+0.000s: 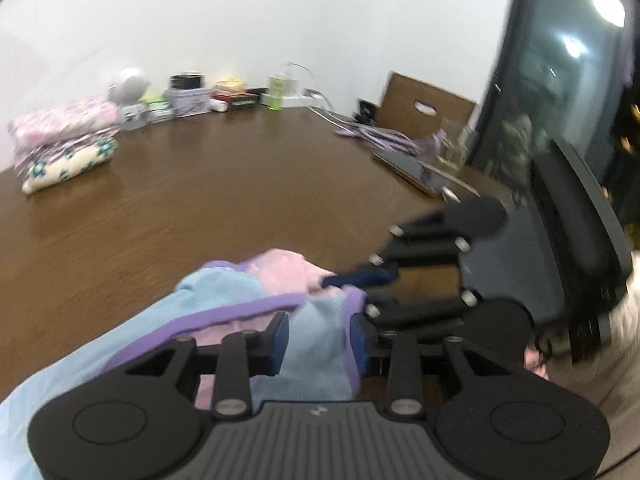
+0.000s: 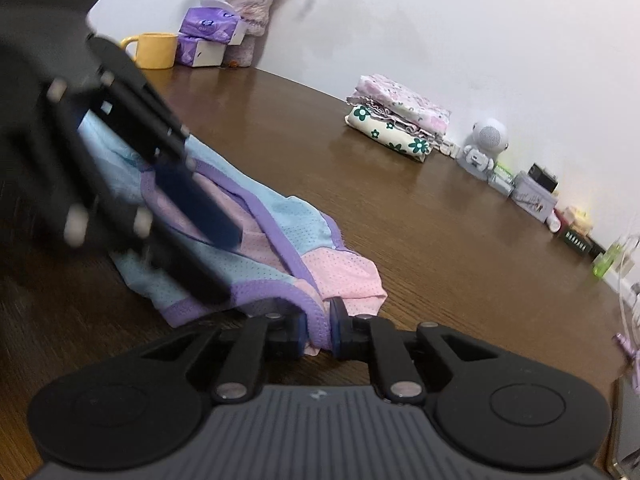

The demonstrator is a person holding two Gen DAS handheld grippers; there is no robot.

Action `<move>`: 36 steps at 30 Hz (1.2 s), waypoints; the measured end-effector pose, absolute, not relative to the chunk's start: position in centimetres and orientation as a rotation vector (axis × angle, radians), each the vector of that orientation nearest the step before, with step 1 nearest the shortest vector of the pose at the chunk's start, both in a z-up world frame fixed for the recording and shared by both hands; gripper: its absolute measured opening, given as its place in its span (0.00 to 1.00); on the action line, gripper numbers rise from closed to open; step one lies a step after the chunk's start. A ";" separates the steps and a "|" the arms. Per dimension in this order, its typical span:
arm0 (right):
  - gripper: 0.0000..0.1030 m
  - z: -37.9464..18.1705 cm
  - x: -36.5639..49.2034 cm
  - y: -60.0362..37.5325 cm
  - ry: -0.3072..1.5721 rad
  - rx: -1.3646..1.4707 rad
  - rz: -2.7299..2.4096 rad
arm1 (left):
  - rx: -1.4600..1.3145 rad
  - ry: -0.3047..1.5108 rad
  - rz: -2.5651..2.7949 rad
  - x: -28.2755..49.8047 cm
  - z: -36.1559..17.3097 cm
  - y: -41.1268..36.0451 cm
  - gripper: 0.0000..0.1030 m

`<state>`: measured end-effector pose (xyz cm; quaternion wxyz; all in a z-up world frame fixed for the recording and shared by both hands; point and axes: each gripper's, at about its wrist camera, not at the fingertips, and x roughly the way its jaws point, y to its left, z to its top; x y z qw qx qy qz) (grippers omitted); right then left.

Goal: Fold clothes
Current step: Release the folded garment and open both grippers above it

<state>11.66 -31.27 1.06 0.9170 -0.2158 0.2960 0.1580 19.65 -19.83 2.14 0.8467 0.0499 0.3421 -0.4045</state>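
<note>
**Mia:** What does the left camera see?

**Ben:** A soft shirt (image 1: pixel 256 304) in blue, pink and purple patches. It lies bunched up on the near side of a brown wooden table (image 1: pixel 200 184) with thin lines in the wood. The left claw (image 1: pixel 320 338) points down at it. Its two black arms stand a bit apart, and a fold of blue cloth sits between the blue pads (image 1: pixel 280 338). The pads are not squeezing it, so that claw is open.

**Mia:** And the other black thing?

**Ben:** That is the right claw (image 1: pixel 352 282), coming in from the right side. It looks blurry. Its tips are on the pink and purple edge of the shirt.

**Mia:** What else is there?

**Ben:** A stack of folded clothes (image 1: pixel 64 144) with flowers, far away on the left.

**Mia:** Now the right camera?

**Ben:** The shirt (image 2: pixel 280 236) has tiny holes all over, like a net. It lies crumpled on the table (image 2: pixel 440 240). The right claw (image 2: pixel 319 330) tilts down, and its pads are close together, pinching a purple edge of the shirt. So it is gripping the shirt.

**Mia:** And the left one?

**Ben:** The left claw (image 2: pixel 192 196) is big, dark and blurry, over the blue part of the shirt. From here I cannot tell how wide it is. Far back are a yellow mug (image 2: pixel 154 50) and the folded clothes (image 2: pixel 396 120).
</note>
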 end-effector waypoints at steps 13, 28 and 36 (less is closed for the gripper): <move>0.39 2.9 9.8 -34.2 0.674 -0.325 0.321 | 0.208 0.761 -0.804 20.9 -0.3 -21.2 0.19; 0.18 2.3 12.3 -34.6 0.697 0.021 0.289 | 0.238 0.741 -0.746 19.6 -0.4 -21.6 0.10; 0.17 1.9 11.2 -33.7 0.675 0.018 0.247 | 0.206 0.738 -0.697 19.2 0.0 -22.3 0.11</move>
